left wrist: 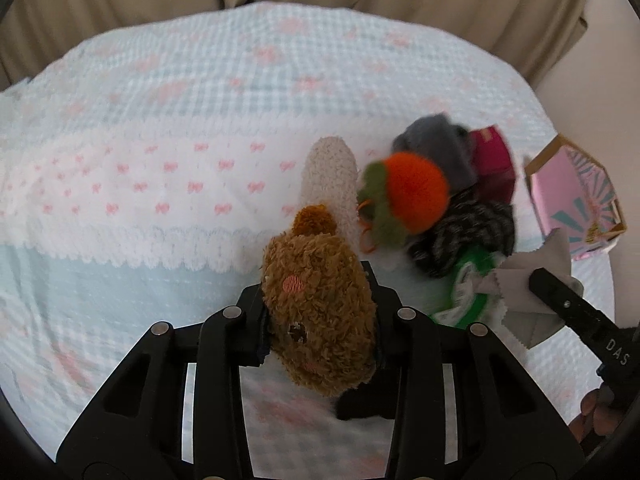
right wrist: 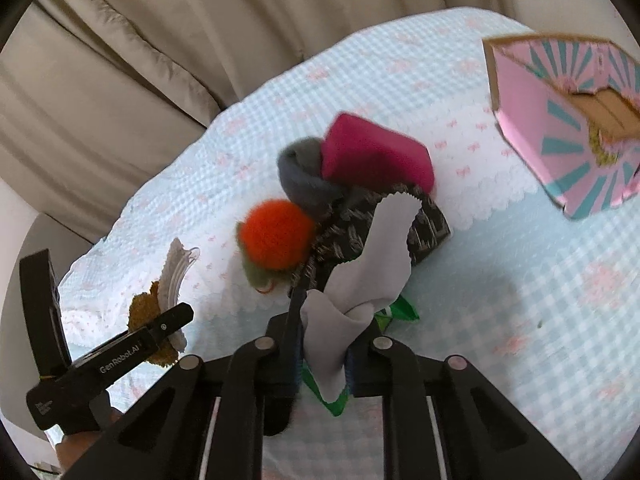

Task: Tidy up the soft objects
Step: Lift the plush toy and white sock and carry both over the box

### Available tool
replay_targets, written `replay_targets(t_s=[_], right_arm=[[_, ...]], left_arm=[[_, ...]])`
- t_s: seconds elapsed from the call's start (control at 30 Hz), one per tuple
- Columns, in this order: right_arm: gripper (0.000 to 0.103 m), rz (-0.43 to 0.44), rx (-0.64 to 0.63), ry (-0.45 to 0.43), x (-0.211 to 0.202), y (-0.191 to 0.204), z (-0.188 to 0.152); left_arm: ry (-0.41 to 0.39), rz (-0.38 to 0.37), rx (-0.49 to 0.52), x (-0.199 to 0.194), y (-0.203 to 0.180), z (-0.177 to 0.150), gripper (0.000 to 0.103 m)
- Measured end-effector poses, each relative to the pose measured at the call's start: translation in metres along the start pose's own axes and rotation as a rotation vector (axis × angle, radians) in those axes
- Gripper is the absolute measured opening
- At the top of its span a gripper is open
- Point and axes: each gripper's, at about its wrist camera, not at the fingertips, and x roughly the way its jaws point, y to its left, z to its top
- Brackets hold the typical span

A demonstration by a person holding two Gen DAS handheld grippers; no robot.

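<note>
Soft pile (right wrist: 360,200) lies just ahead of the right gripper (right wrist: 324,344), whose jaws are clenched on a grey cloth (right wrist: 360,276) standing lengthwise out of them toward the heap; the pink box (right wrist: 560,120) sits further ahead and right. The left gripper (left wrist: 316,320) grips a brown plush (left wrist: 316,304), and I'd say the right is nearer the pile.

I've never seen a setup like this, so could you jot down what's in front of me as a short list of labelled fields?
surface: bedspread, pale blue checks with pink bows
left gripper: shut on brown plush toy
right gripper: shut on grey cloth
pile: orange pompom, grey roll, magenta block, dark patterned fabric, touching one another
apart from pile: pink box
backdrop: beige curtain
</note>
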Motion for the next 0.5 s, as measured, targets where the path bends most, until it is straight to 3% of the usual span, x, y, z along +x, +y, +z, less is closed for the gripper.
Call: replay_targets(t_s=[0.23, 0.5], right_arm=[[0.015, 0.014, -0.055, -0.054, -0.052, 0.030, 0.029], [0.015, 0.020, -0.110, -0.144, -0.138, 0.057, 0.069]], left_arm=[[-0.092, -0.017, 0.011, -0.079, -0.018, 0.031, 0.033], [-0.175, -0.038, 0.025, -0.172, -0.054, 0.064, 0.033]])
